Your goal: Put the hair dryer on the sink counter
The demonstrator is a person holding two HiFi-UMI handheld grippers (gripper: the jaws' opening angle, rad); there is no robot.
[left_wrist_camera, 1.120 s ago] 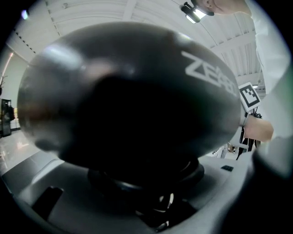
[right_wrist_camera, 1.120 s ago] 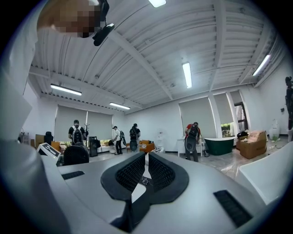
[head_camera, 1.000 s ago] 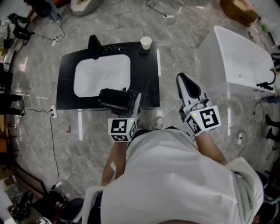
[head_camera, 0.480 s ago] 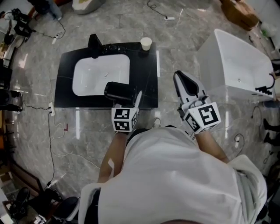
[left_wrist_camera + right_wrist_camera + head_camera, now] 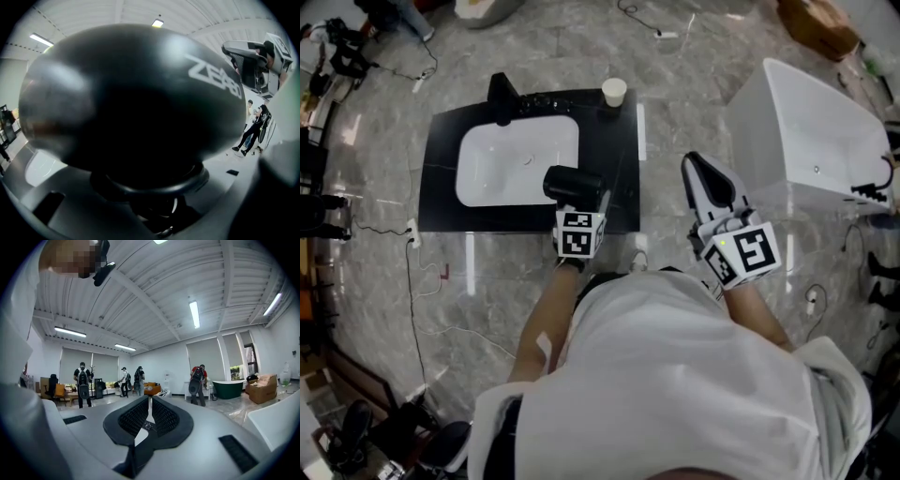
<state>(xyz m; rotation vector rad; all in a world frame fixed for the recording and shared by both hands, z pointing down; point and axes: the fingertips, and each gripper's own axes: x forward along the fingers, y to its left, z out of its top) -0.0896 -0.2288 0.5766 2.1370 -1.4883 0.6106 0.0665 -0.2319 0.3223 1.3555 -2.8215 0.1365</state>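
Nearest, at the bottom: soft white shirt [image 5: 675,375], full of folds. Just past it, grips a fat, round, smooth black plastic hair dryer [image 5: 570,185] with the hard grey left gripper [image 5: 586,200], jaws wide and pinching its sides. Fills almost all of the left gripper view as a shiny dark dome with pale letters. Hangs over the front right part of the flat, glossy black sink counter [image 5: 619,141], just beside the smooth white bowl with rounded corners [image 5: 502,173]. Cannot tell if touching the counter top. Over to the right, holds the slim, pointed right gripper [image 5: 696,169] above the floor, apart from the counter. Bumpy black pads [image 5: 133,417] pressed together, nothing between. Farther back on the counter: a black tap [image 5: 502,94] and a small round paper cup [image 5: 613,91]. Beyond that, shiny grey stone floor [image 5: 703,84] with wavy streaks, a big boxy white bathtub [image 5: 825,141] to the right, and a brown cardboard box [image 5: 811,23] farthest off.
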